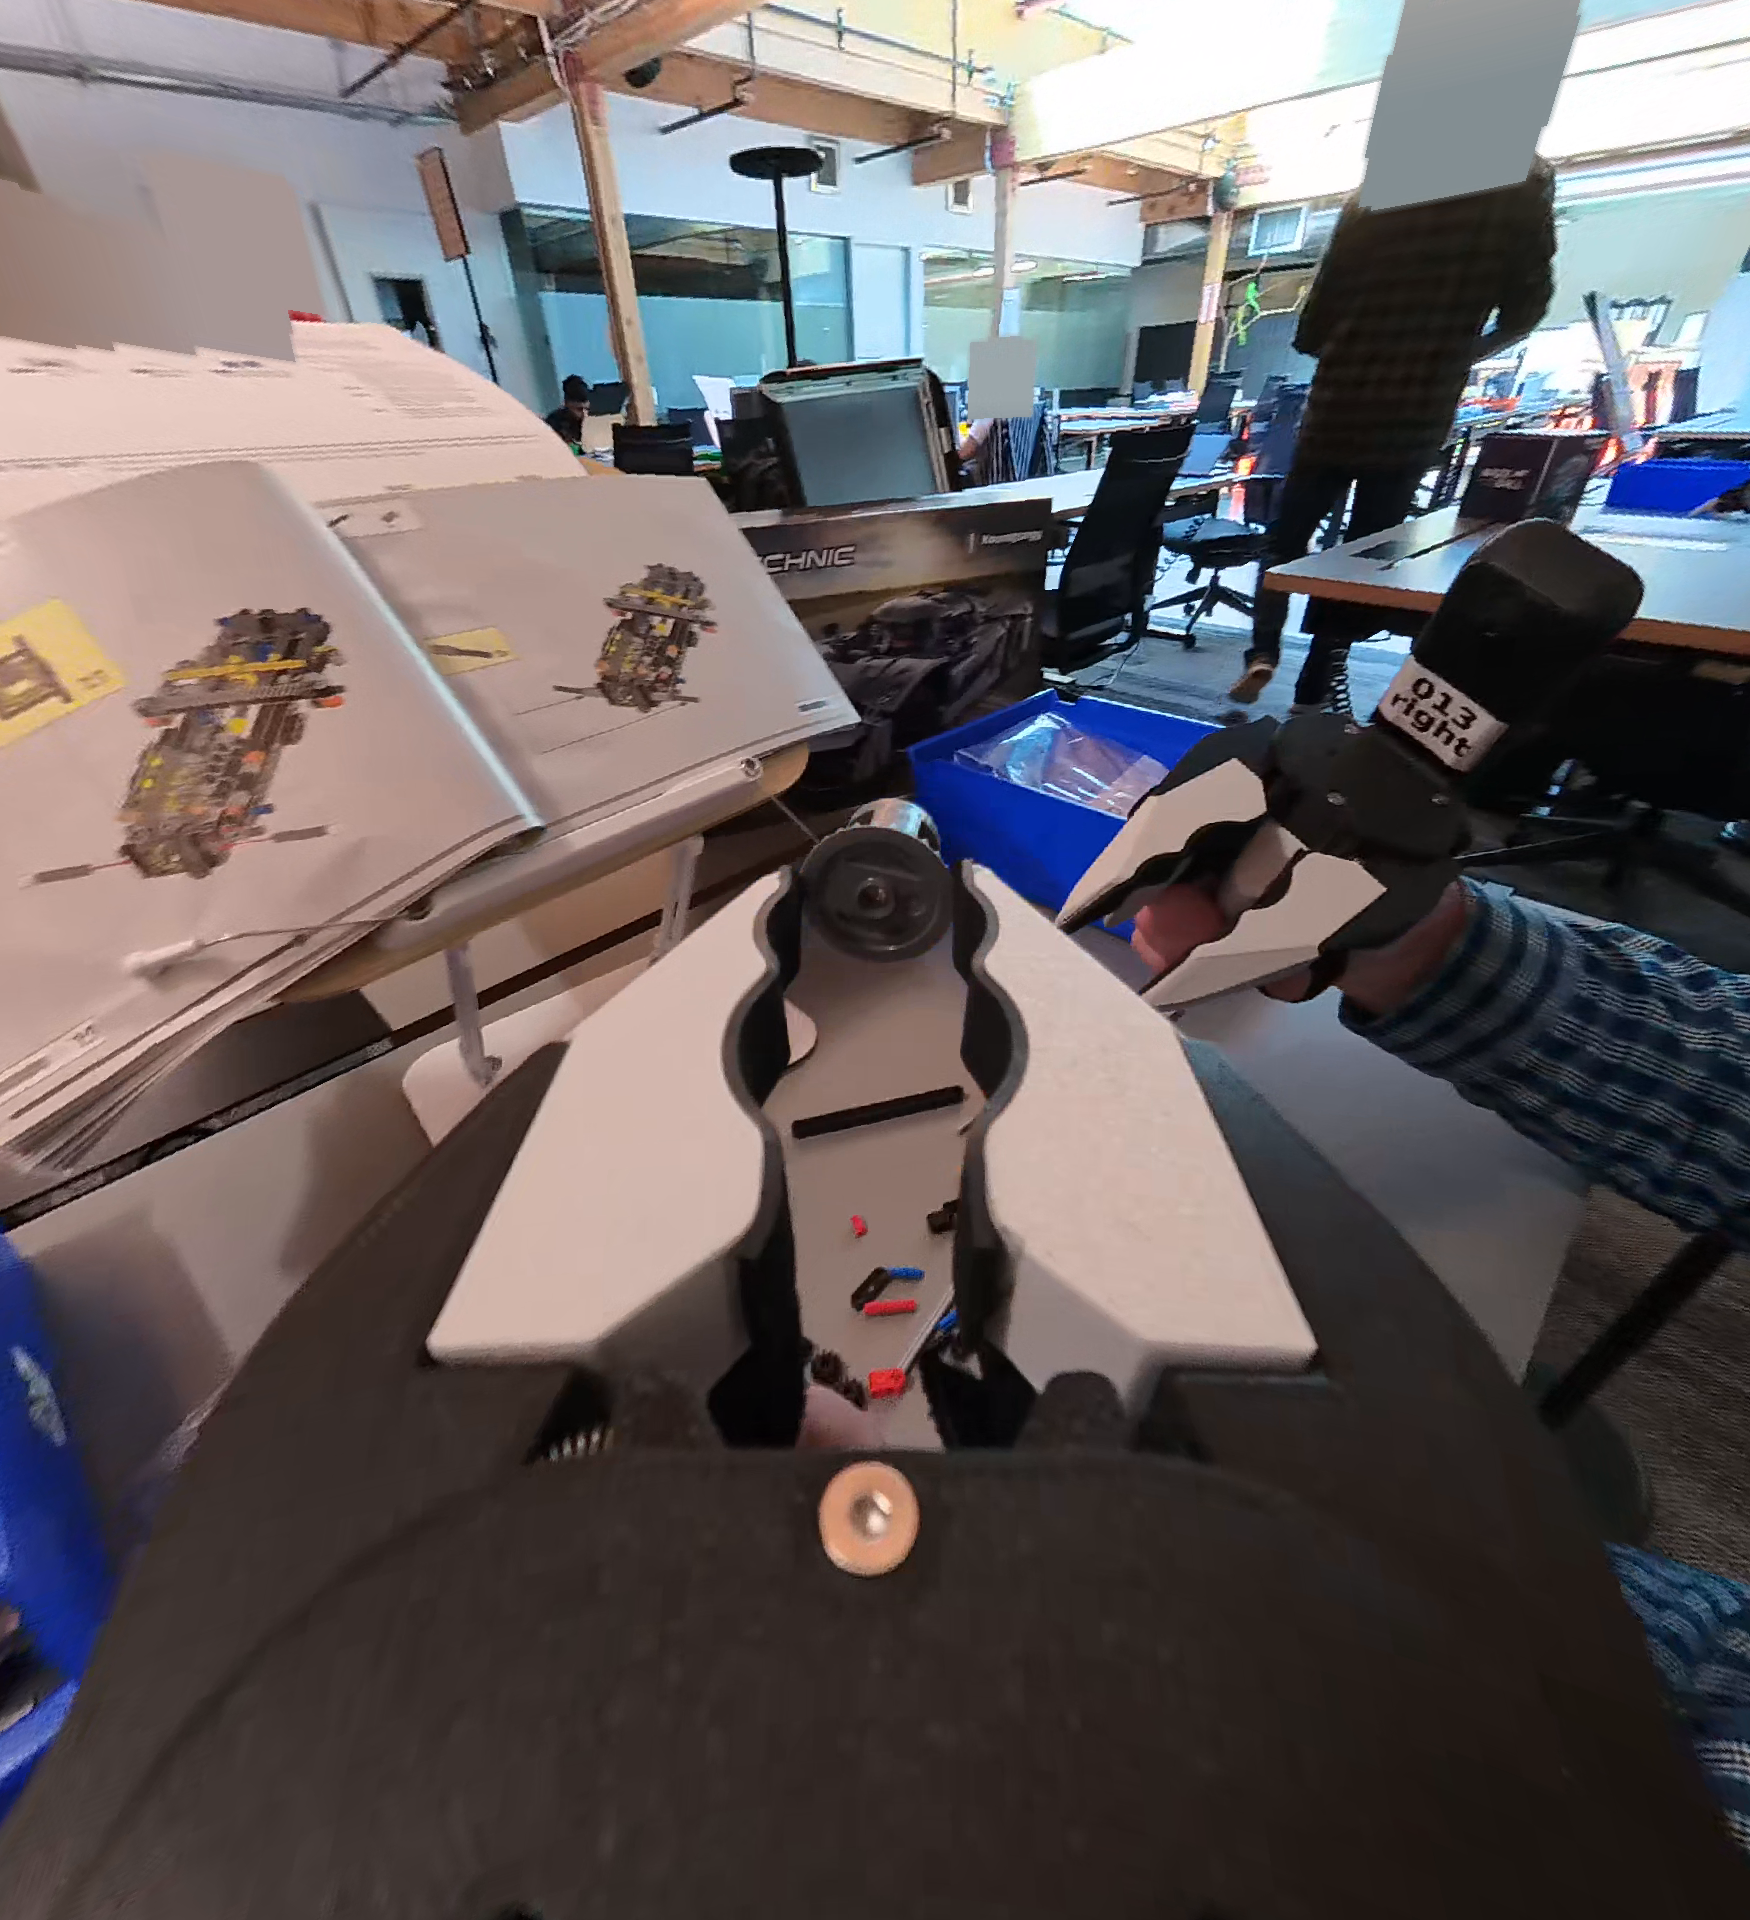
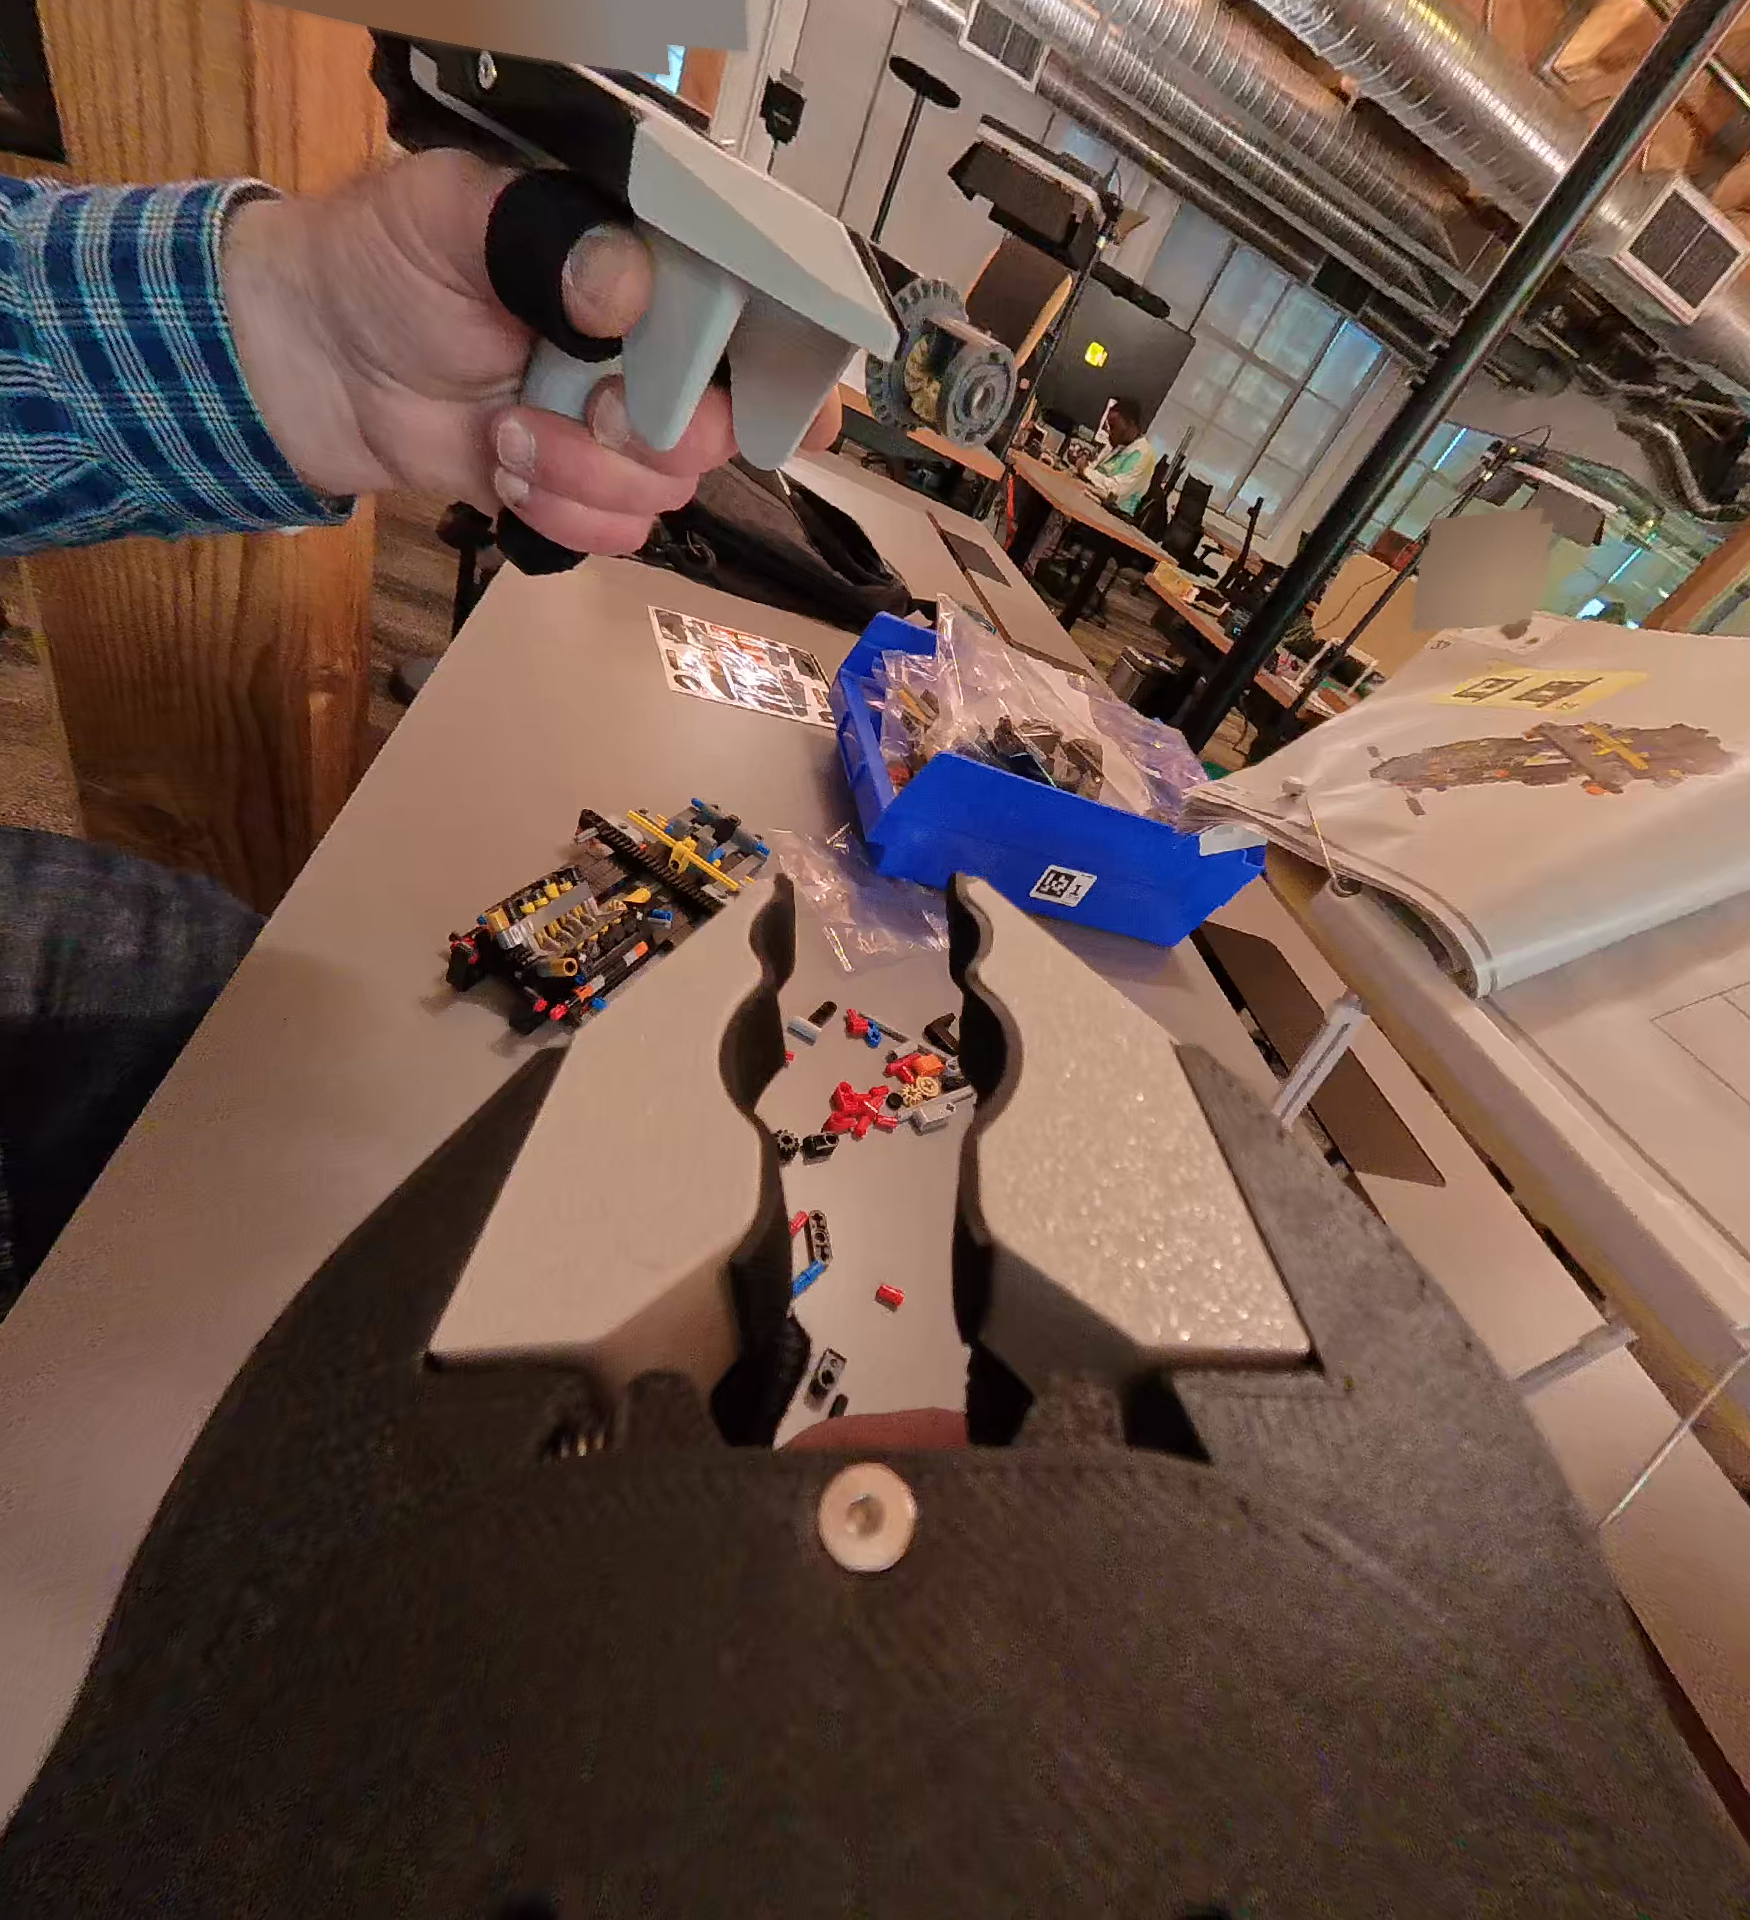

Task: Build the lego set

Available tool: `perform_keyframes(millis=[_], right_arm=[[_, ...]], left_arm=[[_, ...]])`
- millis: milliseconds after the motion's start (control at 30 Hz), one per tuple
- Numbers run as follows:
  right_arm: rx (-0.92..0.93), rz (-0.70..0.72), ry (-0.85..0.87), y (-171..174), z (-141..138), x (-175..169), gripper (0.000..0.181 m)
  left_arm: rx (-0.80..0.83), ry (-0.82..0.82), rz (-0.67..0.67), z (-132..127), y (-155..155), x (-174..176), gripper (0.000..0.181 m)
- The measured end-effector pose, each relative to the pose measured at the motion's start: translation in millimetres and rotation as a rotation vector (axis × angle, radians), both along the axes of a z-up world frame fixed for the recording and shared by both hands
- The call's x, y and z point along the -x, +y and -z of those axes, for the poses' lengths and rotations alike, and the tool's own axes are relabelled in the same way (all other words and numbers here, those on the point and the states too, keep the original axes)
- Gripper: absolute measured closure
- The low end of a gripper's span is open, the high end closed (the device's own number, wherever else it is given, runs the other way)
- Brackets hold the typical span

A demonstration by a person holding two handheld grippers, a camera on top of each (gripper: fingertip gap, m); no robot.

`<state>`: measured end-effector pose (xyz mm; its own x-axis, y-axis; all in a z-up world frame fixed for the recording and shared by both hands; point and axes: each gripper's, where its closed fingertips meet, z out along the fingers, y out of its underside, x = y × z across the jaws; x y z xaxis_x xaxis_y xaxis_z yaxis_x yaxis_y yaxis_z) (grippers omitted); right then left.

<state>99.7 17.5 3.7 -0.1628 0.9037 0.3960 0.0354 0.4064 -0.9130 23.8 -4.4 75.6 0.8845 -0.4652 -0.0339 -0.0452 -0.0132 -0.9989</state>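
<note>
**Left jaws hold a wheel aloft; chassis lies on the counter**

The left gripper [image 1: 876,914] is raised above the grey counter [image 2: 559,717], its jaws closed narrowly on a dark grey wheel [image 1: 871,902] pinched at the tips. In the left wrist view the wheel's hub faces back toward the camera, so its axle line runs roughly along the jaws. The right wrist view shows the same wheel [image 2: 944,369] held high, with a ribbed tread and its axis close to level.

The right gripper [image 2: 866,935] hovers over the counter with its jaws parted to a middling gap and nothing between them. In the left wrist view it [image 1: 1110,935] sits just right of the wheel, carrying a white sticker with printed writing on its black body.

The partly built lego chassis [image 2: 601,914] lies flat on the counter left of the right jaws, its long axis running from near-left to far-right. Black, yellow, grey and blue parts show on it. Loose small pieces [image 2: 871,1101], mostly red and black, are scattered just beside it. A long black axle [image 1: 876,1112] lies crosswise on the counter below the left jaws.

A blue bin [image 2: 1037,842] holding clear bags of parts stands beyond the pieces, bearing a small square marker label. The open instruction booklet [image 1: 331,707] rests tilted on a stand, and a printed sticker sheet [image 2: 741,665] lies farther back
</note>
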Motion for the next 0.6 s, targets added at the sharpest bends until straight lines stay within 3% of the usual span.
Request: perform_keyframes(millis=[600], right_arm=[[0.006,0.04,-0.165,-11.2,74.7,40.2,0.157]], left_arm=[[0.046,0.006,-0.213,63.8,-29.6,52.5,0.155]])
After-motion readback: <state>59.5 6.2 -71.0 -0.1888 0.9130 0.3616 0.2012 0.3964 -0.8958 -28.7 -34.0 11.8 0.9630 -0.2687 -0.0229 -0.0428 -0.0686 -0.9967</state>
